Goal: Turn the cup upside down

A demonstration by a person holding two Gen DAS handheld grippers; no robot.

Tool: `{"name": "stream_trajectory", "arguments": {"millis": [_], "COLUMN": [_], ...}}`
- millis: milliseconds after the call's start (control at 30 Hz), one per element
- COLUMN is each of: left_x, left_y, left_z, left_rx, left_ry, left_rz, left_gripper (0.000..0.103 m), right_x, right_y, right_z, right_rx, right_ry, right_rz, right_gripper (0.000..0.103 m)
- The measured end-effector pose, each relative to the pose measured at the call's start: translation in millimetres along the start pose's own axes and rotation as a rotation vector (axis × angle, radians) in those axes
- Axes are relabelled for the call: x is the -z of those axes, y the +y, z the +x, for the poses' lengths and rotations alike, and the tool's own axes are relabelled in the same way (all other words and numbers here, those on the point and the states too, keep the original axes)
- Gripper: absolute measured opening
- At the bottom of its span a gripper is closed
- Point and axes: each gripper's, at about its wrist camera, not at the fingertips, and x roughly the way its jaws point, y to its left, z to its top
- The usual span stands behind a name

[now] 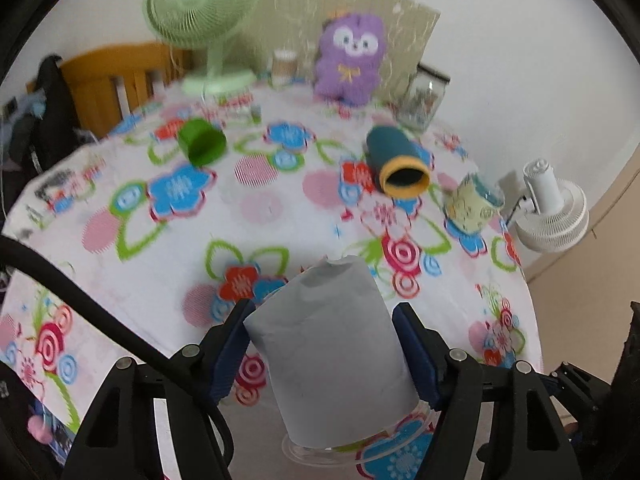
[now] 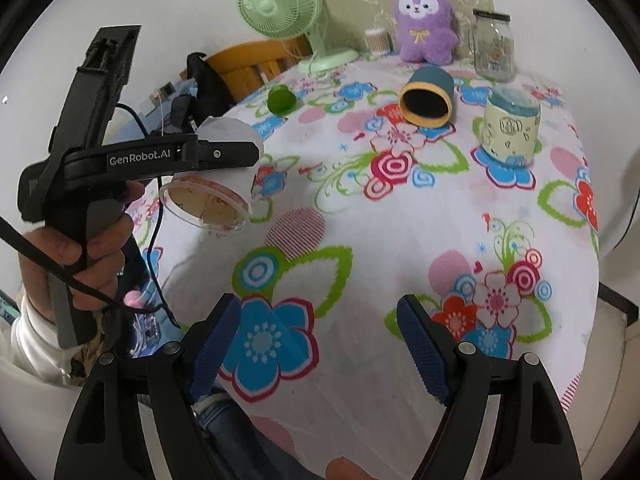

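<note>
Floral tablecloth (image 2: 400,240), mid-flip.
My left gripper (image 1: 324,344) clamps the paper-wrapped clear cup (image 1: 332,356) at 6 o'clock, lifted, mouth tilted downward; my right gripper (image 2: 320,344) stands wide, empty. Next, I judge: finish rotation, set rim down flat.

Floral tablecloth (image 2: 400,232) bears green cup (image 2: 282,99), teal cup (image 2: 428,98), fan (image 2: 280,4), plush (image 2: 424,20)

Left gripper (image 2: 240,156) clamps cup (image 2: 224,168) mouth-down above tablecloth (image 2: 360,220)

Green fan (image 2: 279,5), purple plush (image 2: 423,20) — both beside a glass jar (image 2: 493,45).
</note>
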Motion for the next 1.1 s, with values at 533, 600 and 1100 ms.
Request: {"name": "stream_trajectory", "arguments": {"millis": [533,600,1100], "left_x": [25,27,60], "left_y": [1,2,-11], "left_z": [-6,0,13], "left_rx": [-0.155,-0.150,-0.171], "left_ry": [-0.392,-0.364,-0.343], "left_rz": [0.048,0.048,0.111], "left_gripper": [0.073,0.073,0.073], "right_x": [3,4,11], "right_y": [-5,-6,-5], "right_z": [1,0,-1], "right_rx": [-0.012,-0.012,-0.026], "right_ry": [-0.044,-0.044,-0.045], "right_rz": [0.027,0.030,0.037], "right_gripper": [0.082,0.082,0.082]}}
